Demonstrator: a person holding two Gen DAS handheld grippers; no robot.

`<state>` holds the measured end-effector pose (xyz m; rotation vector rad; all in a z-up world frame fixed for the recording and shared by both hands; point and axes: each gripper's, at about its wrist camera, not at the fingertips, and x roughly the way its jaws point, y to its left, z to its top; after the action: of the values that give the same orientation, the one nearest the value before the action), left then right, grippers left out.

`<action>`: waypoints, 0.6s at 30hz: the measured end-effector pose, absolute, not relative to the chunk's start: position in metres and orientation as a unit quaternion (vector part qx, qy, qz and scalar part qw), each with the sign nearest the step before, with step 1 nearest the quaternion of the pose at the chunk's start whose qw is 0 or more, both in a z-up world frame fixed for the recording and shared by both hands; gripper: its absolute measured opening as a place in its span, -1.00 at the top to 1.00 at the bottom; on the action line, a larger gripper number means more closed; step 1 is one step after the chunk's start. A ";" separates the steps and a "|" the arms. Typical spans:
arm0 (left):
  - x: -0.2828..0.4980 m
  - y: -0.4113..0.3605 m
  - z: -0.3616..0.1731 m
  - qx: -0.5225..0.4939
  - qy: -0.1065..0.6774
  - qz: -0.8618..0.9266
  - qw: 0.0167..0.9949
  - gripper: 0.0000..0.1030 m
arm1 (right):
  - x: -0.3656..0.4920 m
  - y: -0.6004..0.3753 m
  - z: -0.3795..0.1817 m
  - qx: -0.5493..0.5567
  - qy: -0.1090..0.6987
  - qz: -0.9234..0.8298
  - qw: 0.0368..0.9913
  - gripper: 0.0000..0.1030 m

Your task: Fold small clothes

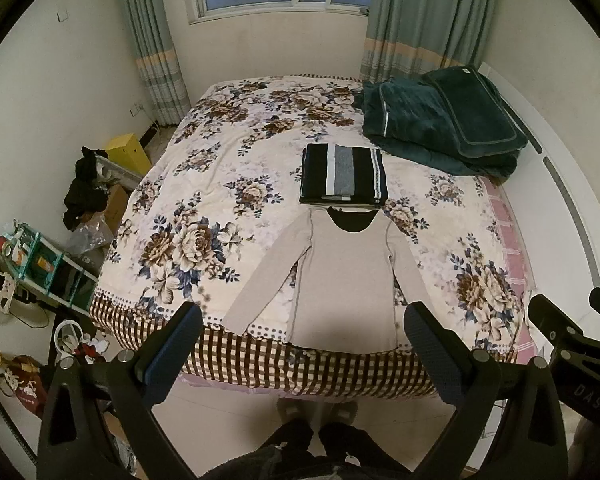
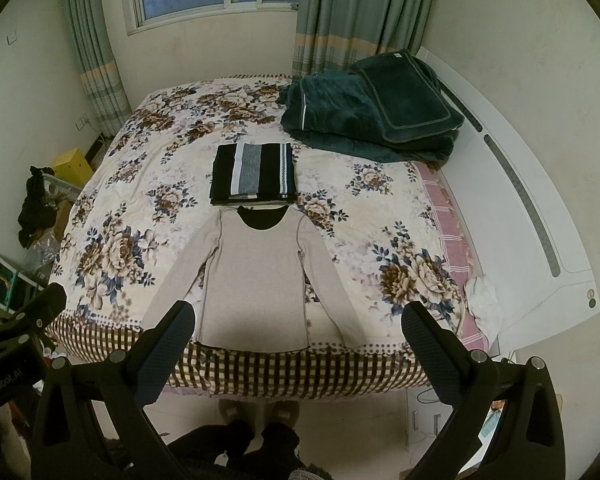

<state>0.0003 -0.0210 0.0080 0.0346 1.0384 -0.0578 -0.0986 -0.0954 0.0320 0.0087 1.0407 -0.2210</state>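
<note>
A beige long-sleeved top [image 1: 342, 276] lies flat on the floral bedspread [image 1: 204, 200], sleeves spread, hem at the near edge of the bed. It also shows in the right wrist view [image 2: 256, 276]. Behind its collar sits a stack of folded dark striped clothes [image 1: 343, 176], also in the right wrist view [image 2: 254, 174]. My left gripper [image 1: 304, 324] is open and empty, held above the floor in front of the hem. My right gripper [image 2: 298, 322] is open and empty, also short of the bed edge.
A folded dark green blanket [image 1: 440, 120] lies at the bed's far right corner. A white headboard [image 2: 520, 184] runs along the right side. Cluttered shelves and boxes [image 1: 52, 256] stand on the left floor. The person's feet [image 1: 320, 412] stand at the bed's foot.
</note>
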 end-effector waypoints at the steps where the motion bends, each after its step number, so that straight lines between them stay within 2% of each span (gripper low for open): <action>1: 0.000 -0.024 0.011 0.017 0.496 -0.028 0.867 -1.00 | -0.098 -0.095 0.032 0.004 0.496 -0.105 0.862 -1.00; 18: 0.009 -0.032 0.003 0.019 0.489 -0.018 0.872 -1.00 | -0.080 -0.097 0.016 0.032 0.502 -0.107 0.857 -1.00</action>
<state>0.0087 -0.0318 0.0031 0.0394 1.0214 -0.0370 -0.0802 -0.0965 0.0158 0.0675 1.0552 -0.2248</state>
